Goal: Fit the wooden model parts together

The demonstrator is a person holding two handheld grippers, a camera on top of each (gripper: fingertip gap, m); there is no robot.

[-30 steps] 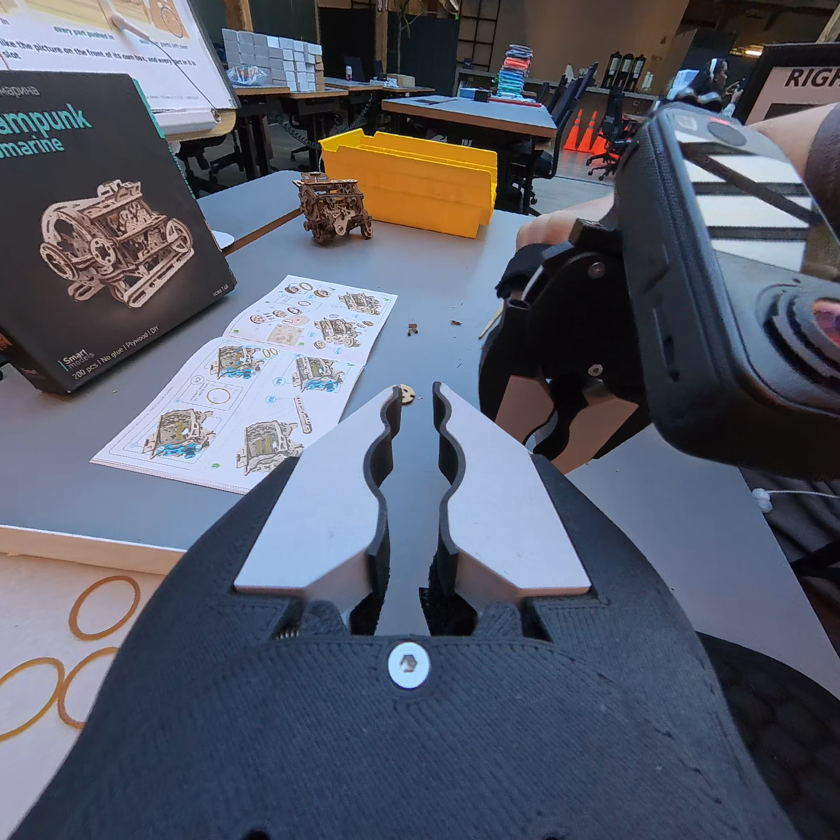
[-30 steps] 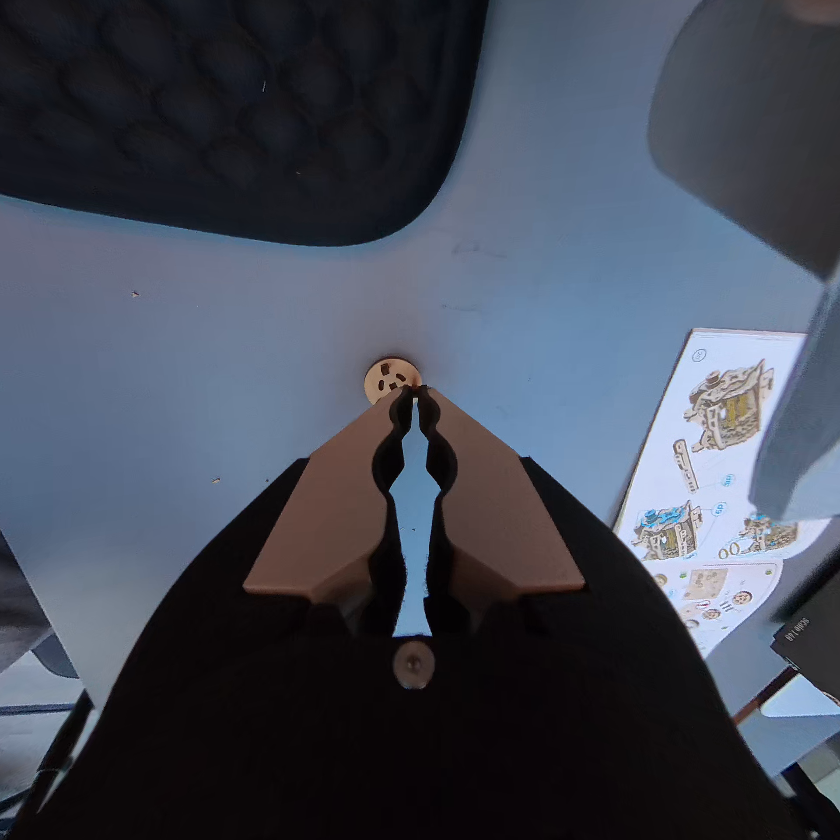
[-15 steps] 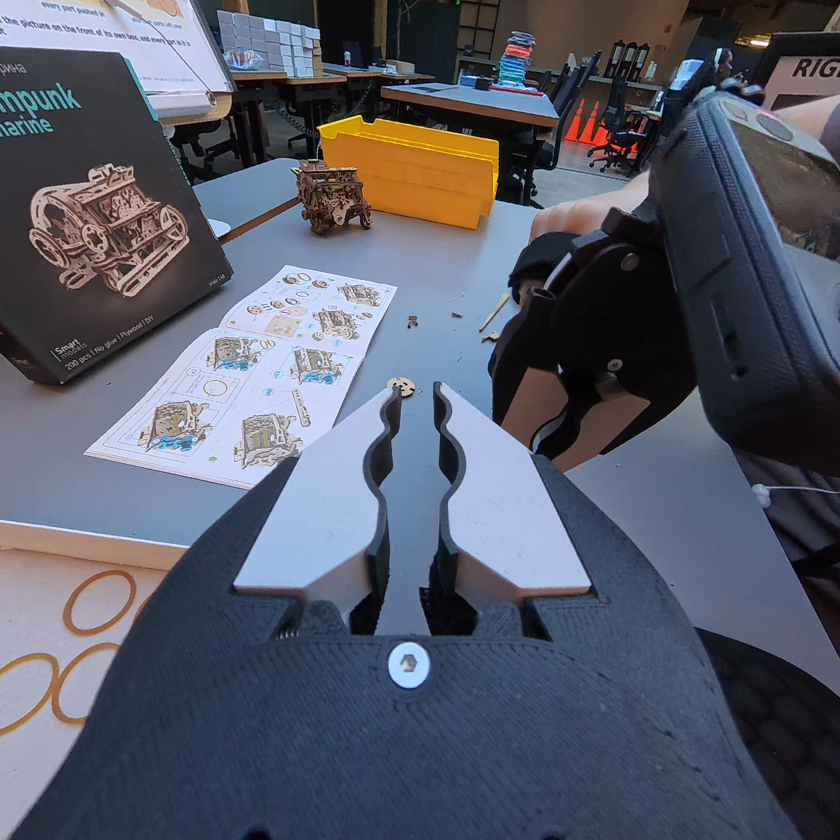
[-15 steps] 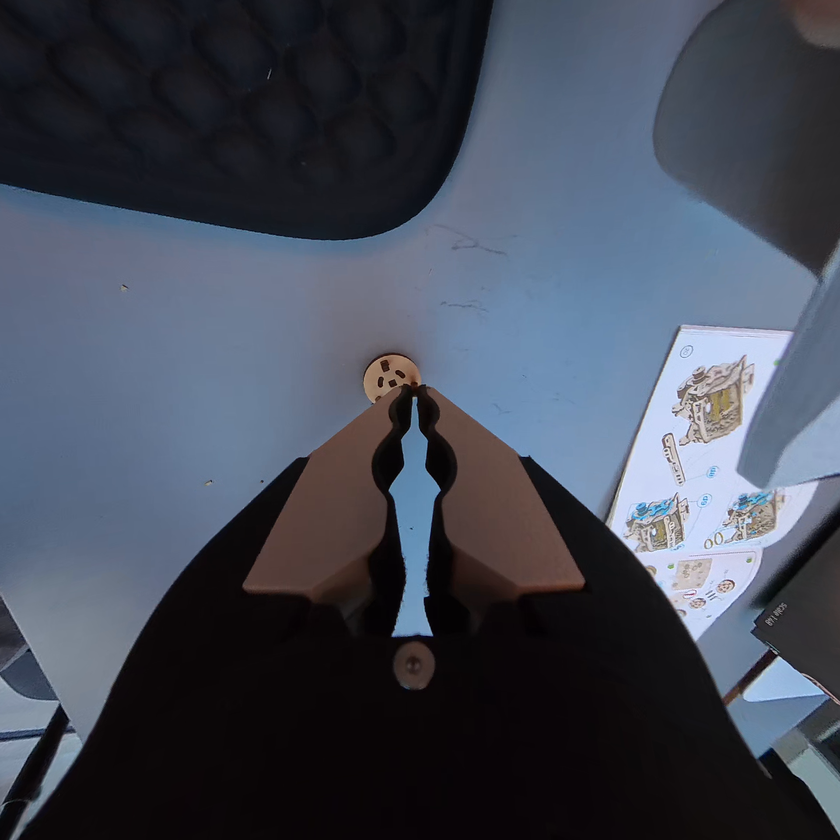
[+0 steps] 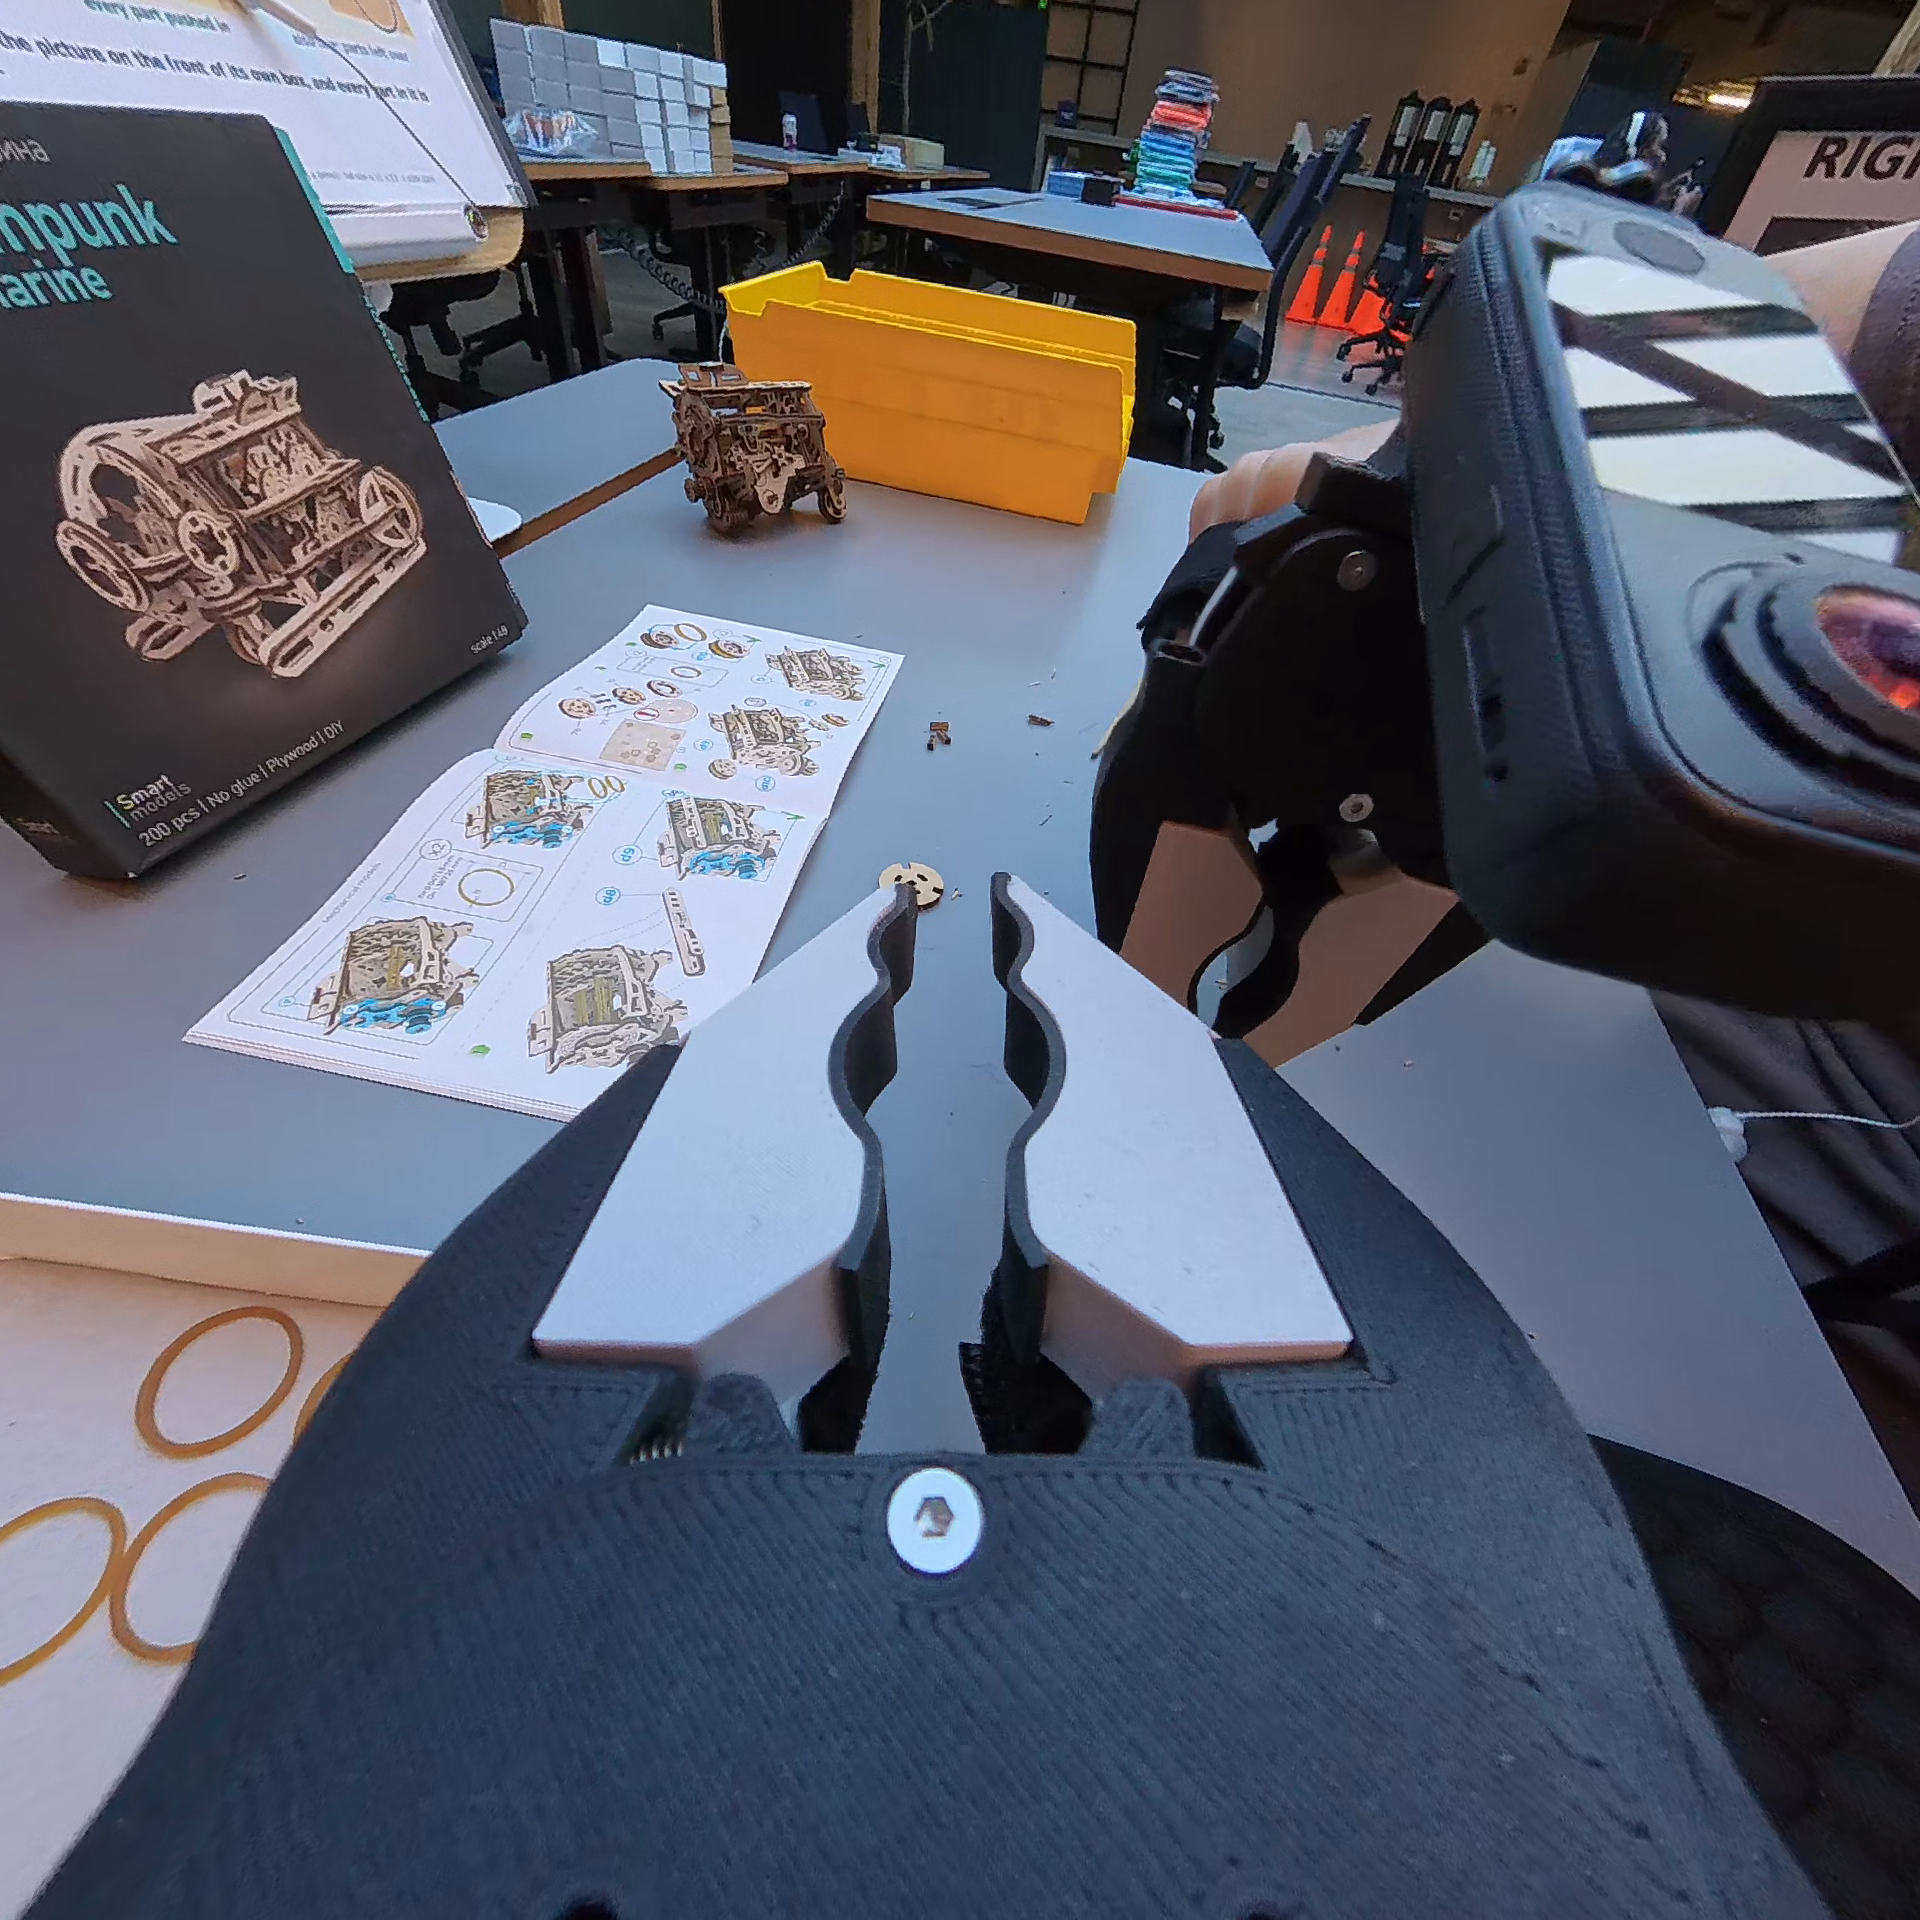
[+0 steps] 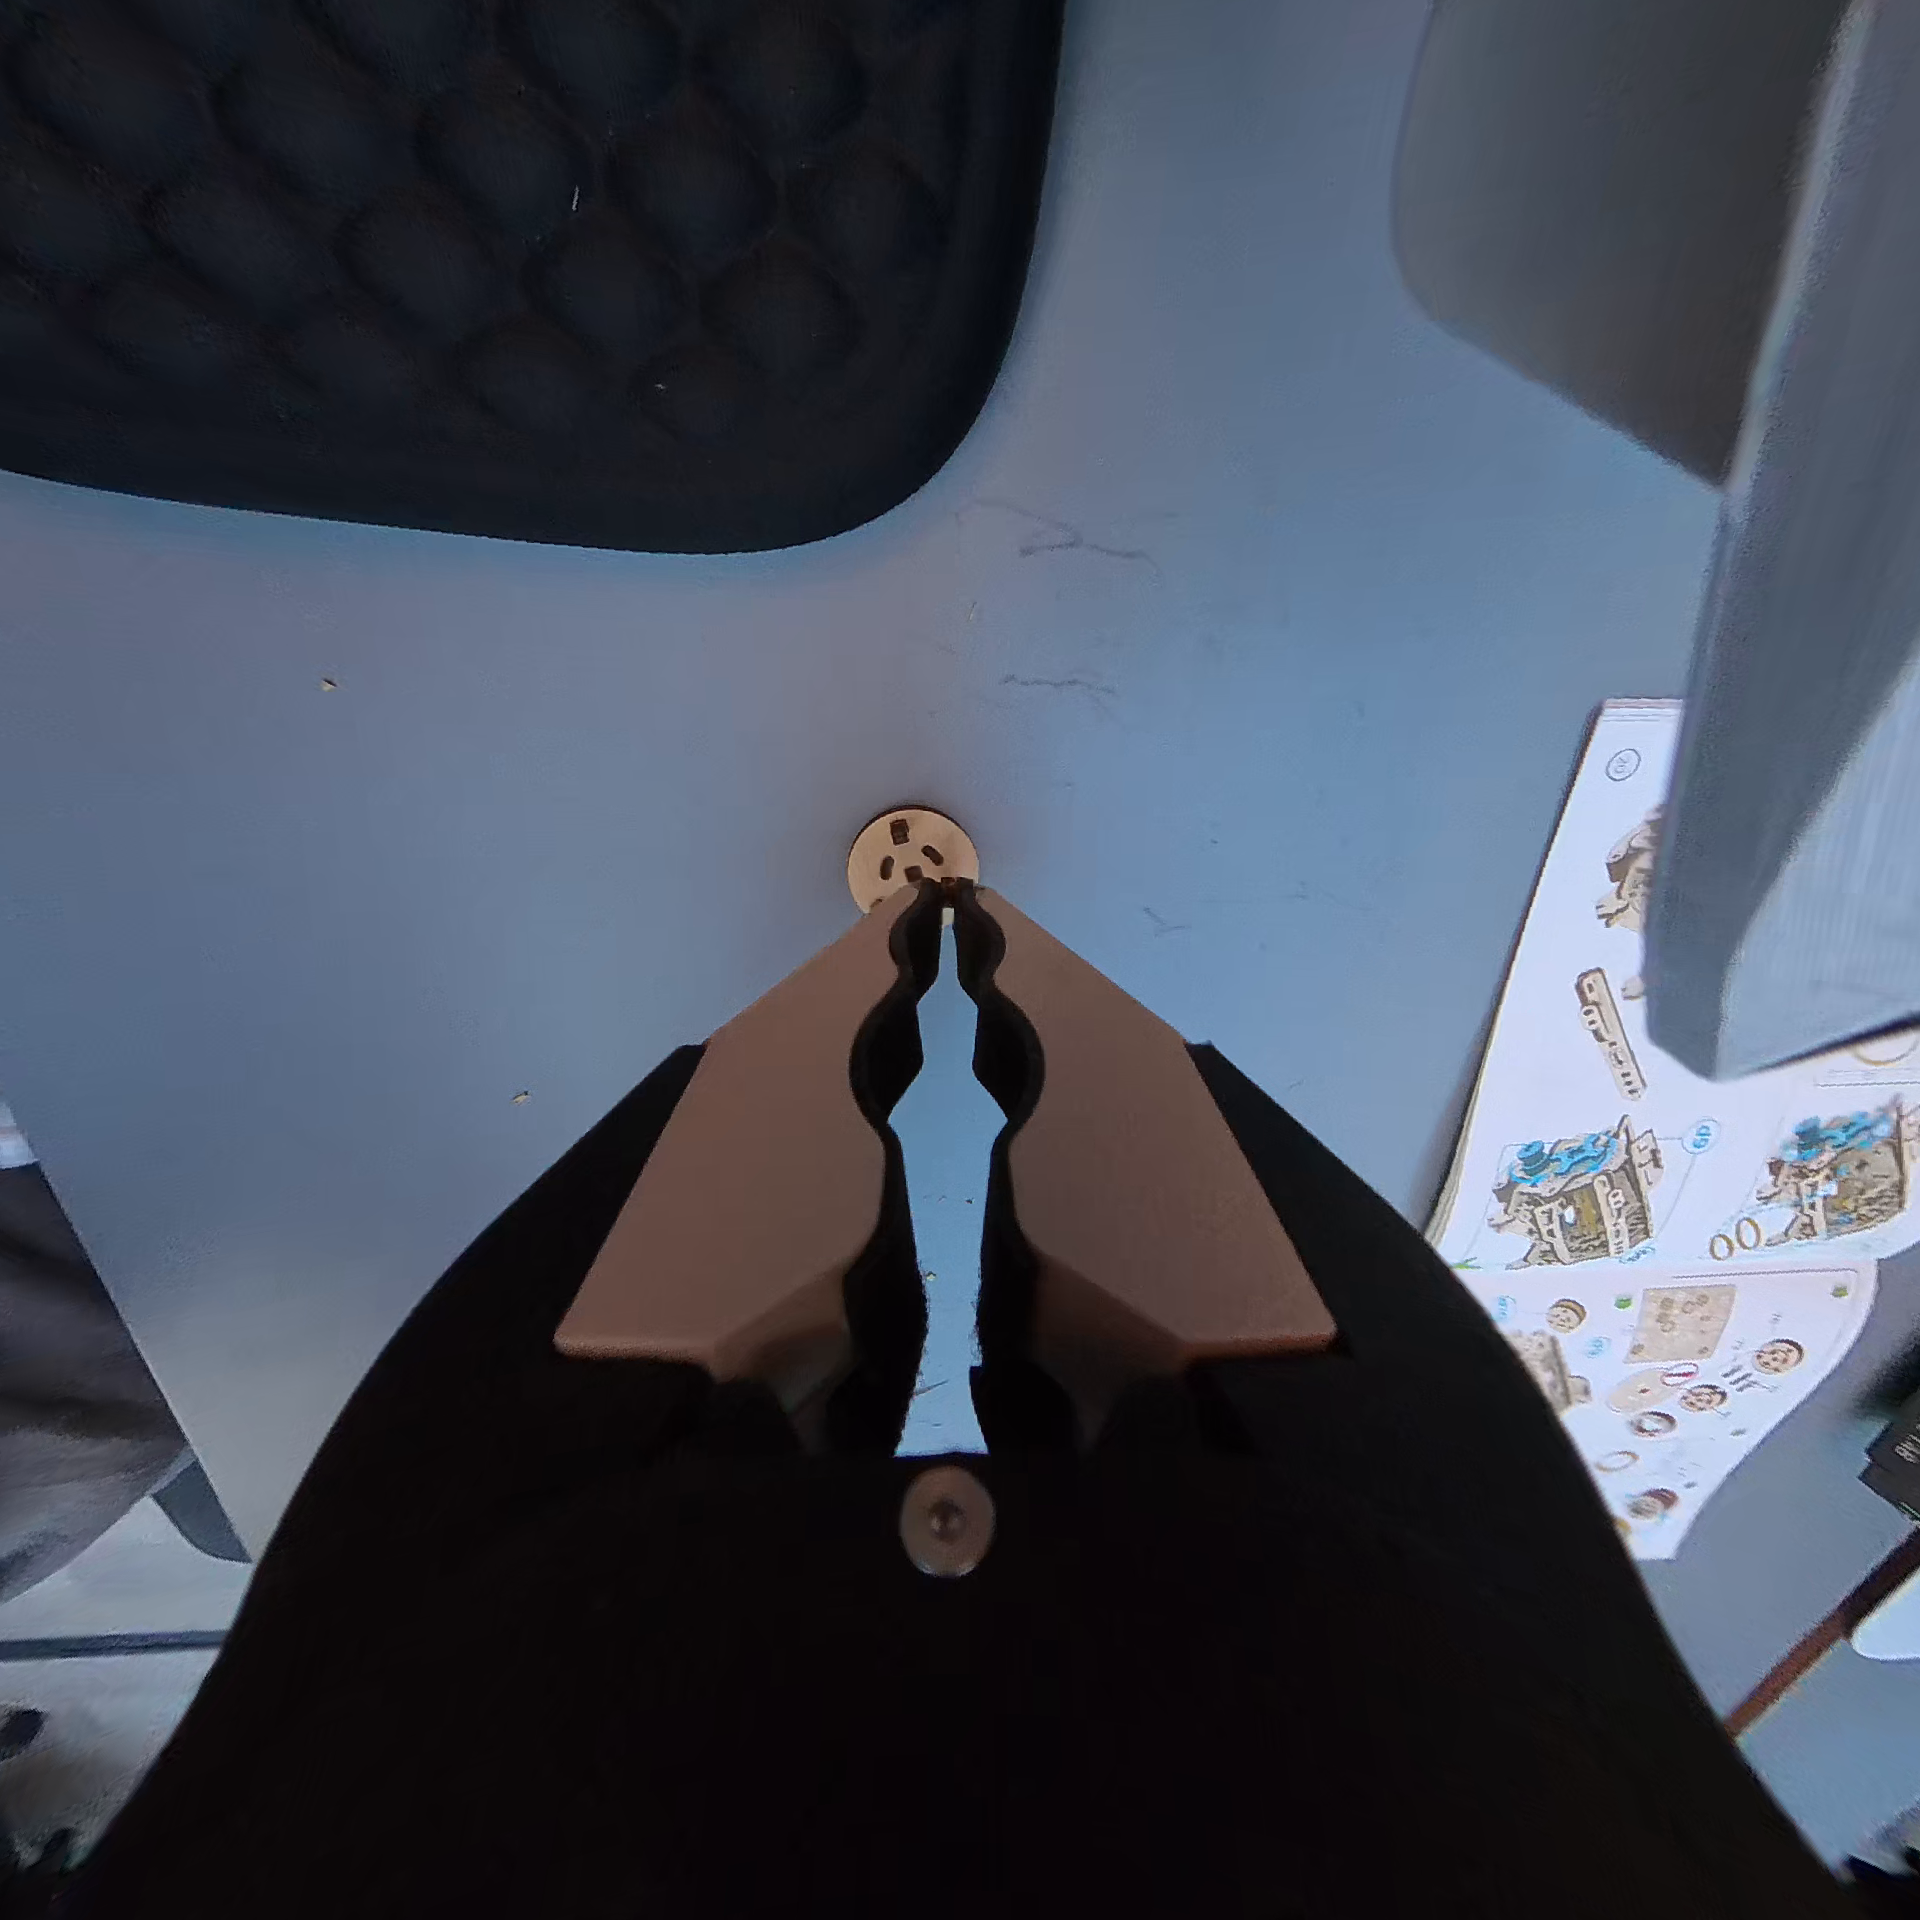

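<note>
A small round wooden disc [image 5: 911, 883] with cut-out holes lies flat on the grey table [image 5: 987, 623]. My left gripper [image 5: 954, 888] hovers low just in front of it, jaws a little apart and empty. My right gripper [image 5: 1221, 1013] hangs to the right of the disc, pointing down at the table. In the right wrist view its tips [image 6: 943, 896] are pressed together on a tiny brown wooden piece, right over the near edge of the disc [image 6: 912, 857].
An open instruction booklet [image 5: 540, 883] lies left of the disc, with a dark kit box [image 5: 229, 499] standing behind it. An assembled wooden model [image 5: 753, 447] and a yellow bin [image 5: 935, 405] sit at the back. A black mat [image 6: 468, 260] and a wooden sheet with rubber bands [image 5: 104, 1455] are near.
Both cameras have shifted only slightly. The right gripper tilted a little and came back, staying shut over the disc. The disc has not moved.
</note>
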